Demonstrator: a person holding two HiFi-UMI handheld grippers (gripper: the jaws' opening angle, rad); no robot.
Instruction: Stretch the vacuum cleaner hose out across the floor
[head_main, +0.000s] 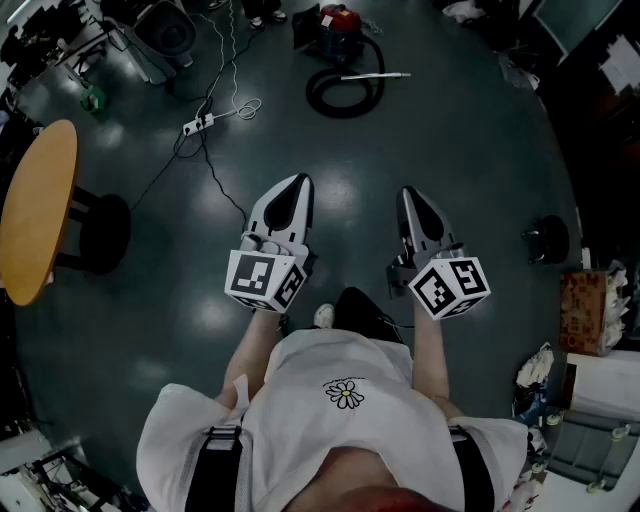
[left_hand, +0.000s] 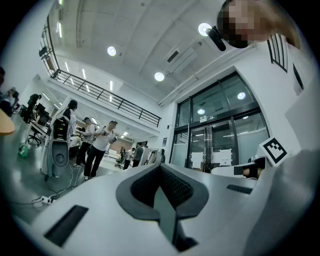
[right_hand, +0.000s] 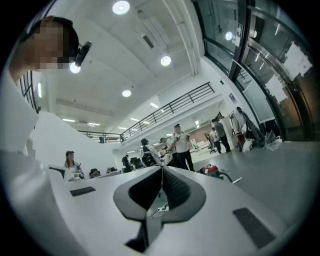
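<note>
Hose: the vacuum cleaner hose (head_main: 345, 110) lies curled in one loose black loop on the dark floor (head_main: 470, 150), at the top of the head view and well apart from both grippers.
Vacuum cleaner: there's the red vacuum cleaner (head_main: 340, 20) just behind the loop, with the hose running up to it. The right gripper view catches it small and low, to the right of the jaw tips.
Wand: a thin pale wand (head_main: 375, 76) lies across the right side of the loop.
Left gripper: the left gripper (head_main: 297, 185) is held out in front of the person and points forward. Its own view shows the jaws pressed together with nothing between them.
Right gripper: the right gripper (head_main: 408, 195) sits just beside the left one and points the same way. Its jaws are closed tip to tip and hold nothing.
Power strip: a white power strip (head_main: 198, 124) lies to the left of the hose, with thin cables trailing from it.
Table: a round wooden table (head_main: 40, 210) stands at the left edge.
Background: several people stand across the hall in both gripper views.
</note>
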